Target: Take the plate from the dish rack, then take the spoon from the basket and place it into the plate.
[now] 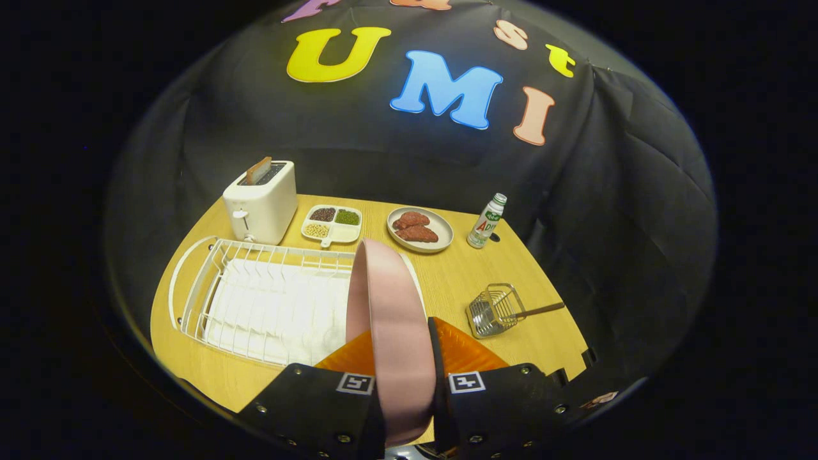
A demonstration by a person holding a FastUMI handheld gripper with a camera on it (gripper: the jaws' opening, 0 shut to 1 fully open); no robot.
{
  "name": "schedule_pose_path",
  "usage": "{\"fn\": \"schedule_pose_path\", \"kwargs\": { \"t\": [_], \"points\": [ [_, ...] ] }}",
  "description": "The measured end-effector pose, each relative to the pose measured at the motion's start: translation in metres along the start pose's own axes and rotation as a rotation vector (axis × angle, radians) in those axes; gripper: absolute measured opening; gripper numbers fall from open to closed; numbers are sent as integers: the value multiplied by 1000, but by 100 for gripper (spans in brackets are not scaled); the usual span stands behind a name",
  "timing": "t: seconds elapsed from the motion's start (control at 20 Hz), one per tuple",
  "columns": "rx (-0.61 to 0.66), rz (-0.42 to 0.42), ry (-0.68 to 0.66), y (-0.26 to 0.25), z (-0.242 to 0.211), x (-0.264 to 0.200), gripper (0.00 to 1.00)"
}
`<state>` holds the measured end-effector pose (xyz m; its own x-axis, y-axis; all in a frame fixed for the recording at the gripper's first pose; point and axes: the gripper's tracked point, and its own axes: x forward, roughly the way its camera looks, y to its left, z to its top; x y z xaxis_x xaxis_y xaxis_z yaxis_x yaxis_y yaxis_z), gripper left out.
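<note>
Tool [404, 383] fingers pinch pink plate [390, 319] on edge

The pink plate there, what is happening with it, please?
A person's hand-held gripper is shut on the pink plate, which stands on edge between the two fingers, over the end of the white dish rack. The rack's slots look empty. The spoon lies in the small wire basket on the wooden table, with its handle sticking out, beyond the fingers. So the plate is taken, and the spoon is not yet touched.
</note>
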<state>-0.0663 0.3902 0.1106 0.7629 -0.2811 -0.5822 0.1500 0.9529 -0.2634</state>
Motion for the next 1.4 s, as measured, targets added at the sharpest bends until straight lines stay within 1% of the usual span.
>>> {"fn": "schedule_pose_path", "kwargs": {
  "t": [0.15, 0.3, 0.45, 0.65, 0.8, 0.95, 1.05, 1.15, 1.3, 1.4],
  "points": [
    [-35, 11, -11, -10, -27, -11, 28],
    [-40, 32, 8, -15, -59, -16, 28],
    [-23, 95, 43, -11, -90, -14, 28],
    [70, 214, 119, 6, -128, -5, 28],
    [143, 271, 157, 14, -145, 5, 28],
    [289, 371, 187, 27, -156, 10, 27],
    [374, 421, 216, 34, -165, 12, 28],
    [446, 460, 241, 39, -171, 16, 28],
    [516, 506, 282, 48, -179, 19, 28],
    [499, 496, 294, 48, -186, 22, 30]
  ]
}}
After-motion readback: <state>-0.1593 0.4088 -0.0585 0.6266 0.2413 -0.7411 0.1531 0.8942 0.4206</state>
